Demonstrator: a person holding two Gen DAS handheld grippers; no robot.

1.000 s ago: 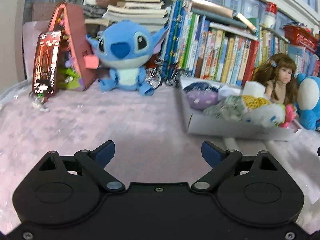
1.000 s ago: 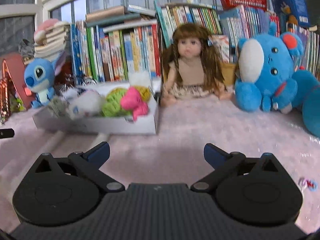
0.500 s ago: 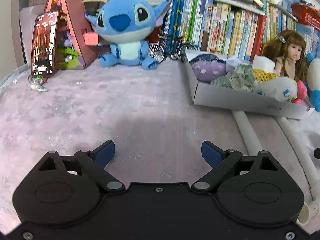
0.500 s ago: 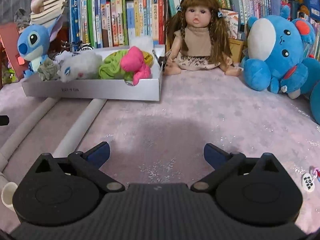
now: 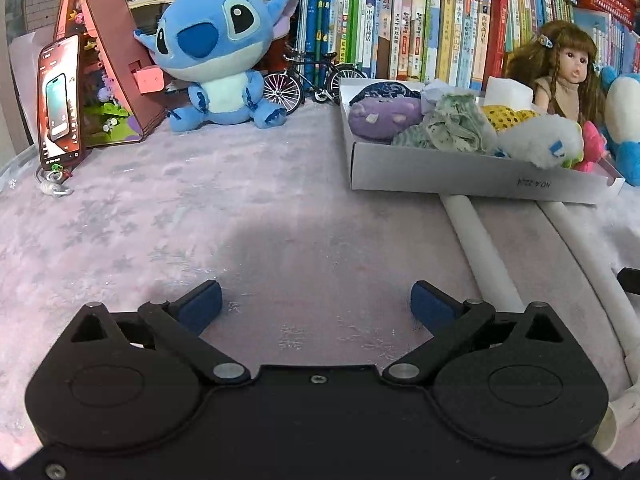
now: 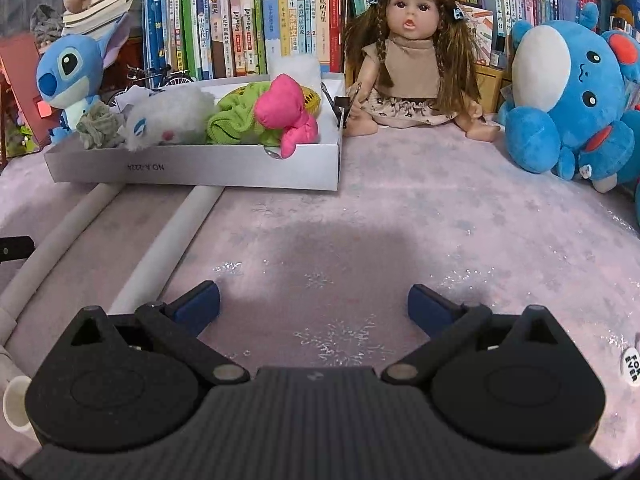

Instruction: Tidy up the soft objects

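Both grippers hang low over a pink cloth point(image 5: 168, 216), each spread wide with nothing between the blue pads.

The left gripper point(image 5: 316, 306) faces the cloth's left half. Ahead and to its right sits a white box point(image 5: 460, 174), resting on 2 white tubes point(image 5: 476, 240) that run toward the camera. Inside the box lie the soft things: a purple plush point(image 5: 384, 116) at the far left, a grey-green cloth point(image 5: 448, 128) beside it, a yellow sequined piece point(image 5: 506, 114), a white plush point(image 5: 540, 140) and a pink toy point(image 5: 592, 148) at the right end.

The right gripper point(image 6: 314, 304) sees the same box point(image 6: 192, 168) to its upper left, with the white plush point(image 6: 168, 120), a green cloth point(image 6: 236, 120) and the pink toy point(image 6: 286, 114), whose leg droops over the box's front wall.

A Stitch plush point(image 5: 216, 56) sits on the cloth against the books point(image 5: 400, 20), left of the box. A doll point(image 6: 408, 64) sits just right of the box, and a blue plush point(image 6: 568, 96) sits further right. A phone point(image 5: 60, 104) leans against a red house model point(image 5: 108, 64), and a small bicycle point(image 5: 312, 80) stands between the Stitch plush and the box.
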